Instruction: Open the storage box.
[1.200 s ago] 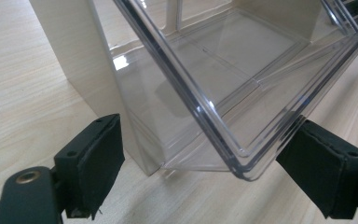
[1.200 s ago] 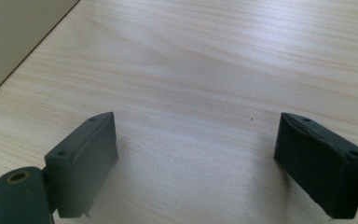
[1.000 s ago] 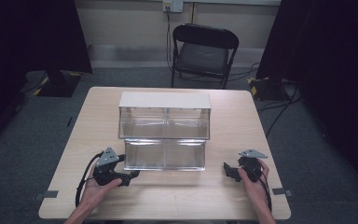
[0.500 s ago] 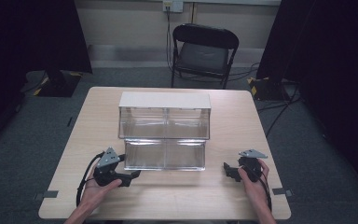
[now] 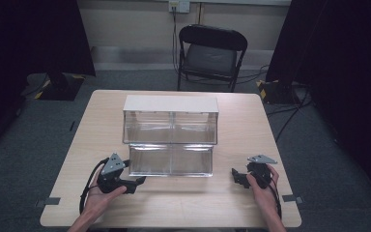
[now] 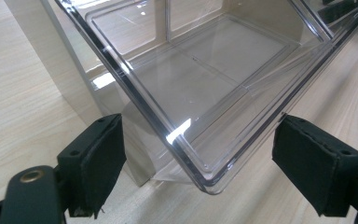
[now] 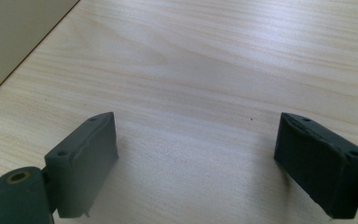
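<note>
On the wooden table (image 5: 251, 208), our left gripper (image 5: 140, 181) has just been closing its jaws about the clear drawer (image 5: 170, 160) corner, pads not yet touching. Right of the drawer, our right gripper (image 5: 235, 175) sits spread and empty.

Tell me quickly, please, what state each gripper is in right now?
Left gripper: open, jaws have just been closing, astride the clear drawer corner, pads not touching.
Right gripper: open, holding nothing, over the table.

Even overhead light, dark surroundings

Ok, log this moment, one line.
left tongs: open, just closing around clear plastic drawer corner | right tongs: open above light wooden table
</note>
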Demonstrator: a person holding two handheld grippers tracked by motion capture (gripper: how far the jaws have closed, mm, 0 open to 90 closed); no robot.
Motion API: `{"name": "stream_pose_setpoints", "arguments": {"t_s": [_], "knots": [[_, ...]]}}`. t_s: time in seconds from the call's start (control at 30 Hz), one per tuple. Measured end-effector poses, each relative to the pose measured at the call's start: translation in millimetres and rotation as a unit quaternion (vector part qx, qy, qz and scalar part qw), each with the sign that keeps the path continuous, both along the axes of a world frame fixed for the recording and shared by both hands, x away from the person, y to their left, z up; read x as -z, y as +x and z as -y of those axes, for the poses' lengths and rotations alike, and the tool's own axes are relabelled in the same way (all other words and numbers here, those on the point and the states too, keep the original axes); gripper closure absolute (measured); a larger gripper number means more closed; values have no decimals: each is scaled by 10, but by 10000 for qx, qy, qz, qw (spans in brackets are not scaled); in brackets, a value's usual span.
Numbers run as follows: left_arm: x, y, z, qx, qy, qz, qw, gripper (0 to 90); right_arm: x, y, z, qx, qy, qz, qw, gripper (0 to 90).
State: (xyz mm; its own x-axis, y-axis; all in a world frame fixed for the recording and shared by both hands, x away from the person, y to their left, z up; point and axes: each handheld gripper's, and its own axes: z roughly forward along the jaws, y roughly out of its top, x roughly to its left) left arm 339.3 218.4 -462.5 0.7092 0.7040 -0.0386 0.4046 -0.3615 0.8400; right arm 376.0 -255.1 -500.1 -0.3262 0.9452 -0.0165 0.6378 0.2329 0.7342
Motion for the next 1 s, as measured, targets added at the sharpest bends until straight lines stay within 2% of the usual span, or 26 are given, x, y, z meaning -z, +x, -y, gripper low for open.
{"name": "stream_pose_setpoints", "arguments": {"t_s": [0.13,0.17,0.27,0.53,1.0], "knots": [[-6,-12,0,-8,49,45,10000,181,0,0,0,0,1,0,10000,124],[-26,-23,-22,57,-129,38,9999,164,0,0,0,0,1,0,10000,124],[-75,-51,-44,79,-207,78,9997,152,0,0,0,0,-1,0,10000,124],[-72,-52,-45,71,-181,111,9997,154,0,0,0,0,0,0,10000,124],[-126,-87,-83,78,-292,174,9994,152,0,0,0,0,0,0,10000,124]]}}
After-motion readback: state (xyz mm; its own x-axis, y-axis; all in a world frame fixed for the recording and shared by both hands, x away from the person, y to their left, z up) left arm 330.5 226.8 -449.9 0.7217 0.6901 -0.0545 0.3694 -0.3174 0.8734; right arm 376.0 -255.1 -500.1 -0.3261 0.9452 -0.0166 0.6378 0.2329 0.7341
